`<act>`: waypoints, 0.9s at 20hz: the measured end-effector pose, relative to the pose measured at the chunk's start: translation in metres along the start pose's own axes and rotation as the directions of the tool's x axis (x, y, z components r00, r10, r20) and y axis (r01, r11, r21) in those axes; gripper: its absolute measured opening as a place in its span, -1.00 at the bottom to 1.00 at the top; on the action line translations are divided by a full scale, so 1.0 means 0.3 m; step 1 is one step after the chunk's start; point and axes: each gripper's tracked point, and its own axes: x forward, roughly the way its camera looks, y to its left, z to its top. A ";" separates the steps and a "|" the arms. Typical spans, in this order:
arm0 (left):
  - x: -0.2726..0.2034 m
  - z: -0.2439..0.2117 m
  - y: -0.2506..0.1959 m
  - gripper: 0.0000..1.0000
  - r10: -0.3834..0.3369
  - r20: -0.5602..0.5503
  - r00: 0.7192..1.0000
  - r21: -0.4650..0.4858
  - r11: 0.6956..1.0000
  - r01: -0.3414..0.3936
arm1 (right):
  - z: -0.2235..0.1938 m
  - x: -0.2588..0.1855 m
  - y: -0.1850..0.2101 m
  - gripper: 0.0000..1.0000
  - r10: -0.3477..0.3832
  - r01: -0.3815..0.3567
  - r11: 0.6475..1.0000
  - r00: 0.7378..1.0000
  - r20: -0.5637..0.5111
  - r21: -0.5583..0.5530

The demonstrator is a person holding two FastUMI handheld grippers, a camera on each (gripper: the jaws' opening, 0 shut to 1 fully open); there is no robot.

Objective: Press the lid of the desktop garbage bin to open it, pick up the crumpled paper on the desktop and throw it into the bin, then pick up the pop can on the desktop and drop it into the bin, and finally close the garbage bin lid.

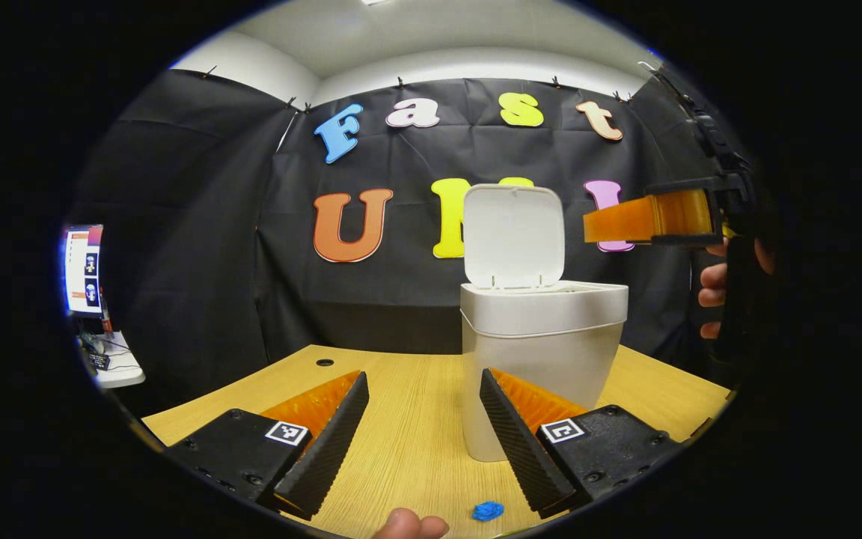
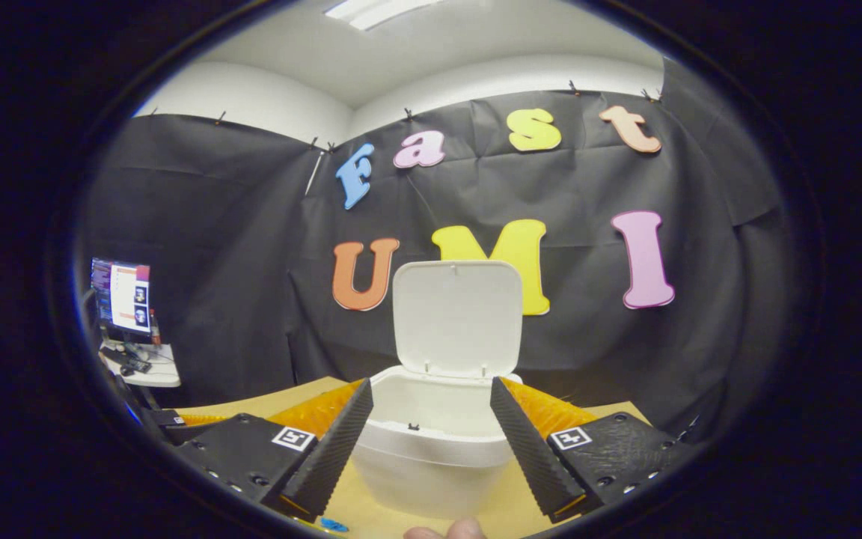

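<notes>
The white desktop bin (image 1: 543, 352) stands on the wooden table with its lid (image 1: 513, 236) raised upright. My left gripper (image 1: 423, 378) is open and empty, low over the table just in front and left of the bin. A small blue crumpled paper (image 1: 488, 510) lies on the table near the front edge, below the right finger. Above the bin's right side hovers the right gripper (image 1: 648, 217), held by a hand (image 1: 711, 288). In the right gripper view, my right gripper (image 2: 431, 385) is open and empty over the open bin (image 2: 431, 449), whose lid (image 2: 457, 314) stands behind.
The wooden table (image 1: 401, 449) has a cable hole (image 1: 324, 362) at its back left. A monitor (image 1: 84, 269) on a side desk stands far left. Black cloth walls the booth behind the bin. A fingertip (image 1: 408, 525) shows at the bottom edge.
</notes>
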 end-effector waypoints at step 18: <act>-0.045 -0.103 -0.093 0.94 -0.083 -0.049 0.995 0.009 0.997 0.083 | -0.165 -0.305 -0.160 0.96 -0.147 0.147 0.989 0.988 0.048 0.006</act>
